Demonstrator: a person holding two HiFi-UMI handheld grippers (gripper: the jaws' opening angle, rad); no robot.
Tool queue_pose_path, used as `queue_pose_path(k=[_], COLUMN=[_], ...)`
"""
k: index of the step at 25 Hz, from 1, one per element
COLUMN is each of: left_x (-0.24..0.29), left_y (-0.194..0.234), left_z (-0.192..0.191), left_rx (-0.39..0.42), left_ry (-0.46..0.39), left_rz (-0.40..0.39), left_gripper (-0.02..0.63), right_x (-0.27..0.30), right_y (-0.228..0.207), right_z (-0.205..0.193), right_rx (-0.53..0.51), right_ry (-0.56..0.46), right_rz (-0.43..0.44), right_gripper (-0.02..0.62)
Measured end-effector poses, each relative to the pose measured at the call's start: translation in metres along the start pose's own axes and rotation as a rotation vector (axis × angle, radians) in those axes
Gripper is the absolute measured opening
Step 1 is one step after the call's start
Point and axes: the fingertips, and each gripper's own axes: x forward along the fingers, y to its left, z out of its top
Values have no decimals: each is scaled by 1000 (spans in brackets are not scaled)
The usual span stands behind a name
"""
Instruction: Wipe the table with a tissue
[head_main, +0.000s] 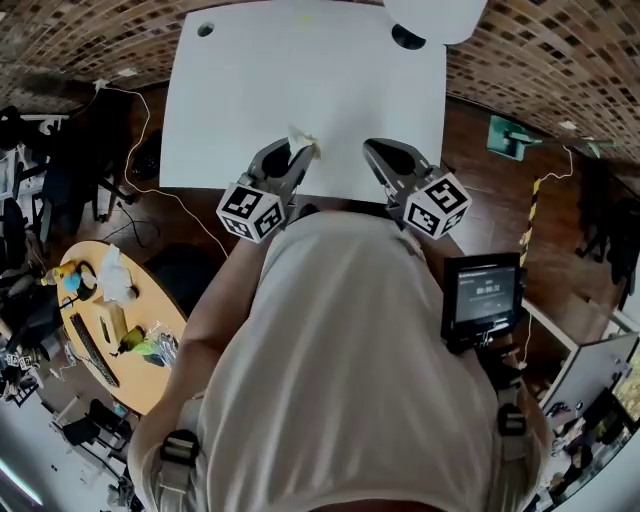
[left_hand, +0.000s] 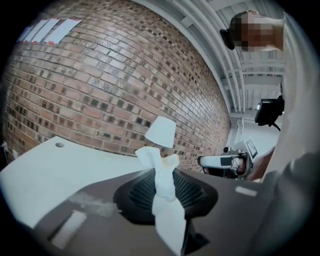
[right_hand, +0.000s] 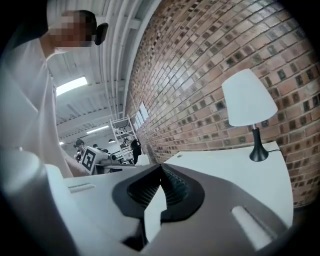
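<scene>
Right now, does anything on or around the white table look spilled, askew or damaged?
Nothing stands out. The table is bare with no spill visible, the lamp stands upright at its far corner, and the crumpled tissue is pinched in the left claw, off the tabletop.

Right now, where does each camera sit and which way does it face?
Head view: on the person's head, looking steeply down at the table; shows the shirt, left gripper and right gripper.
Left gripper view: on the left gripper, looking along jaws shut on the tissue toward the lamp and wall; shirt at right.
Right gripper view: on the right gripper, looking along shut, empty jaws toward the lamp; shirt at left.
Shared: all three show table and lamp.
</scene>
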Motion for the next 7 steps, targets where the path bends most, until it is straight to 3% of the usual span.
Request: queue_pose_path(k=[7], left_x=[-41], left_y=[16], left_z=[9], left_rx=[54], left_ry=[-19], left_rz=[54], left_gripper=[95], right_x=[24], right_y=[29], right_z=[3], right_rx=[-26], right_ry=[21], right_rz=[28], right_gripper=[6])
